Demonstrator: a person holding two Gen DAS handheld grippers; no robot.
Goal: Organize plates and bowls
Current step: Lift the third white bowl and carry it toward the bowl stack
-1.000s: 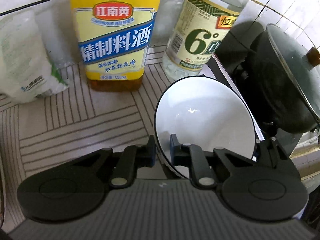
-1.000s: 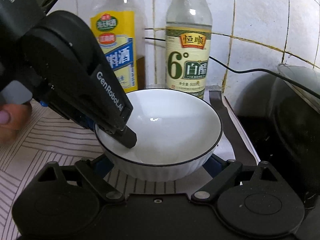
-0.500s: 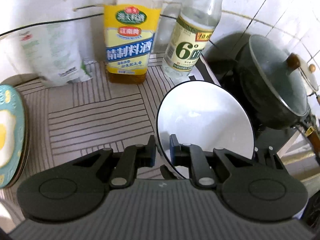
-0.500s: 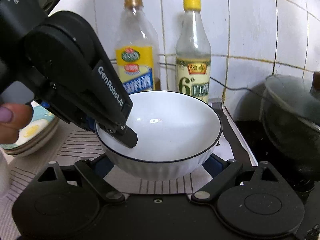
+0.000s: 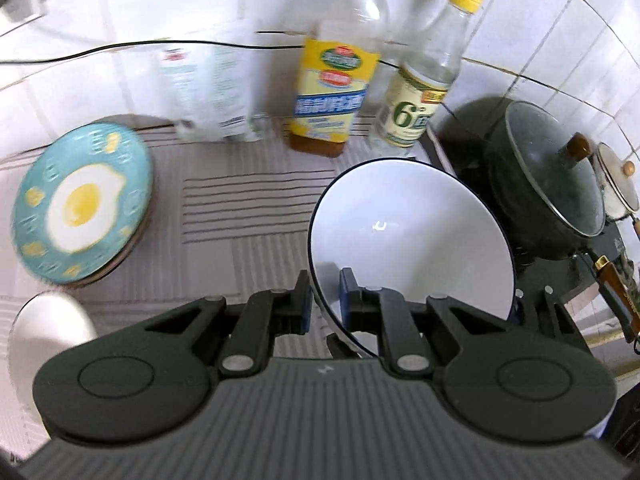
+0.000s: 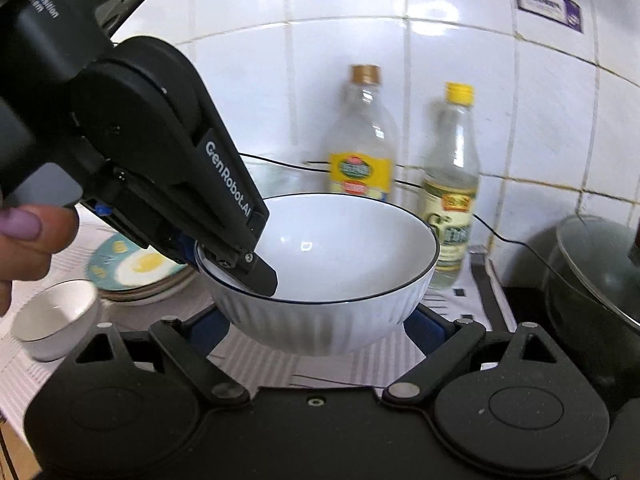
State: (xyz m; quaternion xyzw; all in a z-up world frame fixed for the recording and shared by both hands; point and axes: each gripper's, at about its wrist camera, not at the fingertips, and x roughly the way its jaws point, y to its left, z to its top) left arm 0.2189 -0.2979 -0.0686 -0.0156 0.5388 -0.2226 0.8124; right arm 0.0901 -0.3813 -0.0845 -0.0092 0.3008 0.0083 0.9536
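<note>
The big white bowl point(image 6: 332, 264) is up in the air, above the striped tabletop point(image 5: 240, 216), w/ two tools on it. The left hand-held gripper point(image 5: 323, 300) pinches the bowl's near-left rim, one finger inside & one outside, pressed tight. The right hand-held gripper point(image 6: 316, 328) has its blue pads on both sides of the bowl's lower wall, so it looks like it is squeezing the bowl too, though the pads are partly hidden behind the bowl.

I think the bowl is hard, smooth & a bit heavy. It looks like china, so it can slip & it will break if it drops. The ribbed outside gives a better hold than the shiny inside. The rim is a good spot to pinch, and a 2nd hold on the sides keeps it from tipping.

The left view shows the egg plate point(image 5: 80, 204) from on top, on a short stack, plus a dark pot w/ glass lid point(image 5: 556, 176) on the right. The right view shows a person's fingers point(image 6: 24, 236) on the left tool, and a small white bowl point(image 6: 52, 316) just beside the plates, seen clearly. In the left view that small bowl is only a blurry white edge. Both views show two bottles point(image 6: 360, 152) by the tile wall.
</note>
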